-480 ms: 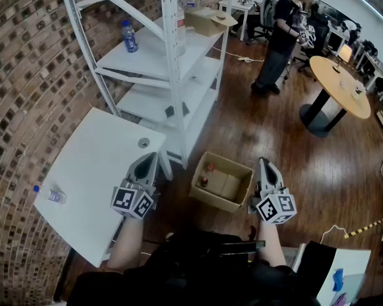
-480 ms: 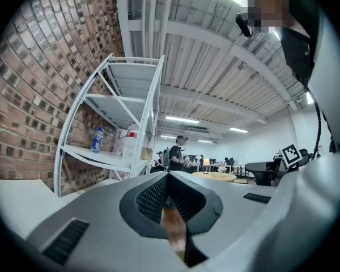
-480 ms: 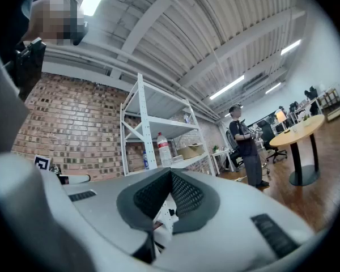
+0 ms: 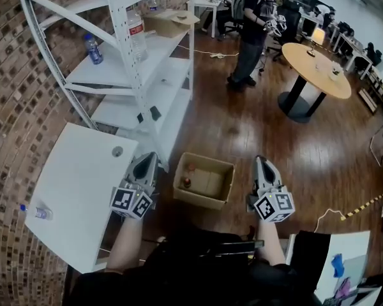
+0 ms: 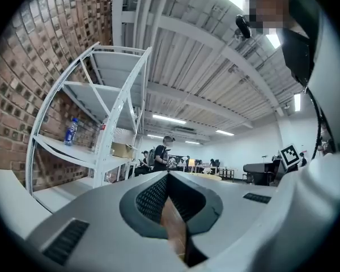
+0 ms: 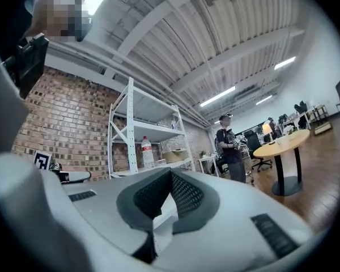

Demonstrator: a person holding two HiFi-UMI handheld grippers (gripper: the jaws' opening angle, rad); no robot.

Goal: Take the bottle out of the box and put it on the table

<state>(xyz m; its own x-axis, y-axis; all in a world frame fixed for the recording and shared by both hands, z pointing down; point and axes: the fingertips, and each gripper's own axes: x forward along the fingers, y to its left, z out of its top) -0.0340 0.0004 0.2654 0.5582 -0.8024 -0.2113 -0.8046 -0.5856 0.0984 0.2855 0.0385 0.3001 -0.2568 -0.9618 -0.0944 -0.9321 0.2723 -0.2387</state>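
Note:
An open cardboard box [image 4: 207, 193] stands on the wooden floor between my two grippers. Inside it, at its left end, is a small bottle [image 4: 186, 182] with a dark body; a second reddish-capped thing [image 4: 191, 167] lies just behind. The white table [image 4: 76, 177] is at the left. My left gripper [image 4: 151, 156] is shut and empty, held over the table's right corner, left of the box. My right gripper [image 4: 260, 160] is shut and empty, right of the box. In the left gripper view the left gripper [image 5: 169, 175] points slightly upward into the room; in the right gripper view the right gripper [image 6: 170, 172] points level.
A small water bottle [image 4: 41, 213] lies near the table's left edge. A white shelf rack [image 4: 137, 75] with bottles and a carton stands behind the table by the brick wall. A person [image 4: 249, 30] stands at the back beside a round wooden table [image 4: 316, 69].
The head view has shifted: the box, the table and the shelf rack sit further left in the picture. Both grippers keep their places and stay shut.

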